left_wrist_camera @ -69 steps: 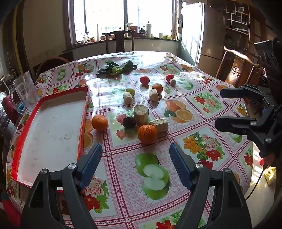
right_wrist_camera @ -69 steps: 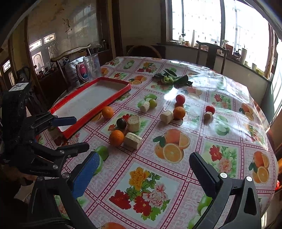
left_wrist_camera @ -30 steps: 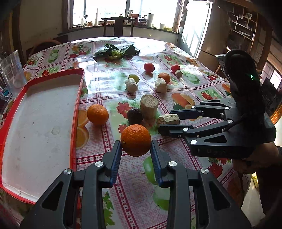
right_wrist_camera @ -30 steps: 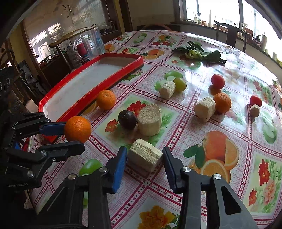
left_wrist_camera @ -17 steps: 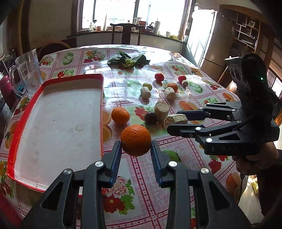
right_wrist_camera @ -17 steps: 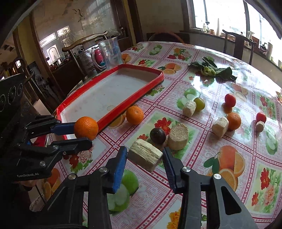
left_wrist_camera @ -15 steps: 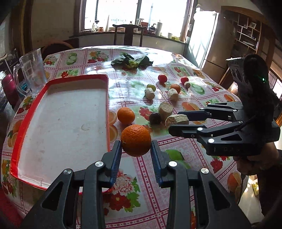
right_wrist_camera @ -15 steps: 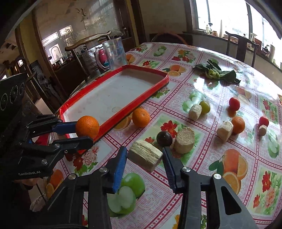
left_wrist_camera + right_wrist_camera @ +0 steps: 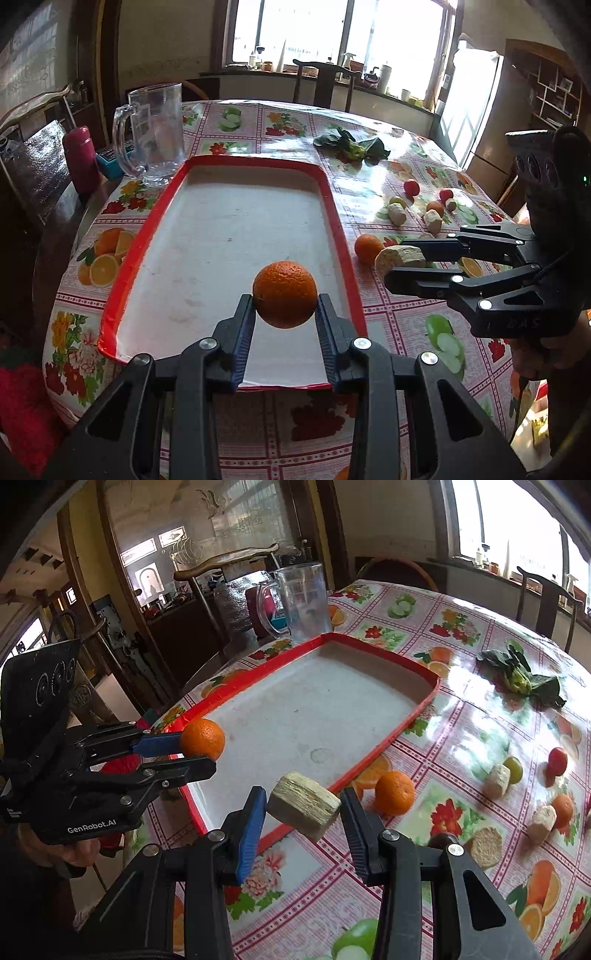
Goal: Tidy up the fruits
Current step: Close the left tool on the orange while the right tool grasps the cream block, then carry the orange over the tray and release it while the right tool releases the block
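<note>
Left wrist view: my left gripper (image 9: 285, 301) clamps an orange (image 9: 284, 294) above the red tray (image 9: 129, 251) (near end); my right gripper (image 9: 303, 805) pinches a pale chunk (image 9: 303, 809) beside its rim.

A home dining room; a round table under a glossy fruit-and-flower printed oilcloth (image 9: 288, 122), dark carved wooden chairs (image 9: 325, 83) around it. Far windowsill crowded with bottles (image 9: 255, 59); wooden wall shelves (image 9: 554, 96) far right.

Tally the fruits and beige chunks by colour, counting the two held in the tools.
Orange fruits: 3
Red fruits: 2
Green fruit: 1
Dark fruit: 1
Beige chunks: 5
Total: 12
</note>
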Demonstrator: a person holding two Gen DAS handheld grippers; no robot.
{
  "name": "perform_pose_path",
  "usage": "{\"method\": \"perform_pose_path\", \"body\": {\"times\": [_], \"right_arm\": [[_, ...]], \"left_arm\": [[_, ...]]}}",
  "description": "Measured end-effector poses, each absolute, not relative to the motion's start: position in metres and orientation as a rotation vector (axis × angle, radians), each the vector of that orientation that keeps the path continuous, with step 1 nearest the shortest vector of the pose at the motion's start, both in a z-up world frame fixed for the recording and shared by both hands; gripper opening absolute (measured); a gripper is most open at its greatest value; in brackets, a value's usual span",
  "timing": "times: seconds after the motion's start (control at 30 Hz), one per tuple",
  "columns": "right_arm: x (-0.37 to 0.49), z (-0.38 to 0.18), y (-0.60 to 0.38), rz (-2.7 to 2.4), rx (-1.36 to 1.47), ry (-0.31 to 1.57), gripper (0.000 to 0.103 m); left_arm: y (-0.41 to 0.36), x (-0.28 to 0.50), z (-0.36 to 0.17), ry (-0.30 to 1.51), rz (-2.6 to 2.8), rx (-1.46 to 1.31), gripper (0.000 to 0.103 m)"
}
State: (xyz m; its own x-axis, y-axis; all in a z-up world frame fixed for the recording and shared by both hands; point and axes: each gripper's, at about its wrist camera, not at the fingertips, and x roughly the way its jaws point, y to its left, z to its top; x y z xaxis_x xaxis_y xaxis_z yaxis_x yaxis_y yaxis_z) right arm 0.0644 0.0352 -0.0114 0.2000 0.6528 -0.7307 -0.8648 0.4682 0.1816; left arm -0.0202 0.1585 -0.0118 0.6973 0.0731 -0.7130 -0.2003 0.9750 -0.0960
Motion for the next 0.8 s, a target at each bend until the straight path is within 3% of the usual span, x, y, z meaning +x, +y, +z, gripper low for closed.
{"method": "perform_pose_path", "body": {"times": [0.8], "right_arm": [[0.073, -0.051, 0.118, 1.154, -0.387, 0.943, 0.042]], "left_arm": [[0.226, -0.011, -0.053, 0.877, 0.252, -0.241, 0.031]]}}
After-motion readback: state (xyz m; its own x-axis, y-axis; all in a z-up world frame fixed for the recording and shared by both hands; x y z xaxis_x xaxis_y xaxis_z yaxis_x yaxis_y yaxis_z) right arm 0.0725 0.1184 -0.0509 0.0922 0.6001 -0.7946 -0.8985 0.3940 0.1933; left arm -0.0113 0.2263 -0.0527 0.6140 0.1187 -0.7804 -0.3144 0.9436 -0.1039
